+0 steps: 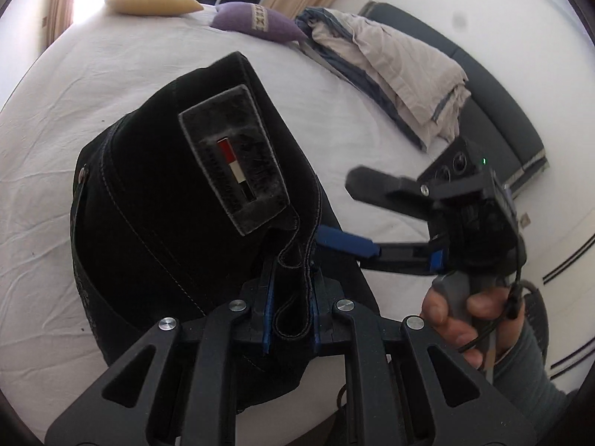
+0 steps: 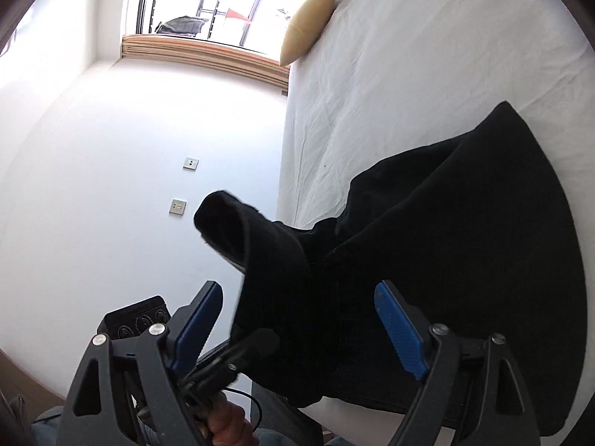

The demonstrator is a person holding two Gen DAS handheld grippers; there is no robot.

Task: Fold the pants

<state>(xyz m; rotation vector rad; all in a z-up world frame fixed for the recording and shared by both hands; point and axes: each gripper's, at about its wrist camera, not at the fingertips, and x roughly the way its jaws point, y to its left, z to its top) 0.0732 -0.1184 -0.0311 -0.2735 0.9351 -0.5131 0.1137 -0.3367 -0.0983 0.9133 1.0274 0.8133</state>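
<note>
Black pants (image 1: pixel 163 200) lie bunched on the white bed, waistband side toward me, with a grey label patch (image 1: pixel 234 156) facing up. My left gripper (image 1: pixel 292 290) is shut on a fold of the pants' waistband edge. My right gripper (image 1: pixel 334 212) shows in the left wrist view, open, with its blue-padded finger (image 1: pixel 347 243) touching the pants' right edge. In the right wrist view the pants (image 2: pixel 446 245) fill the lower right, and the right gripper (image 2: pixel 297 312) stands open around the cloth, a raised fold (image 2: pixel 238 230) in front of it.
The white bed sheet (image 1: pixel 111 74) spreads around the pants. A yellow pillow (image 1: pixel 152 0), a purple pillow (image 1: pixel 256 22) and a crumpled beige and blue blanket (image 1: pixel 401 74) lie at the far end. A white wall (image 2: pixel 130 186) with sockets borders the bed's side.
</note>
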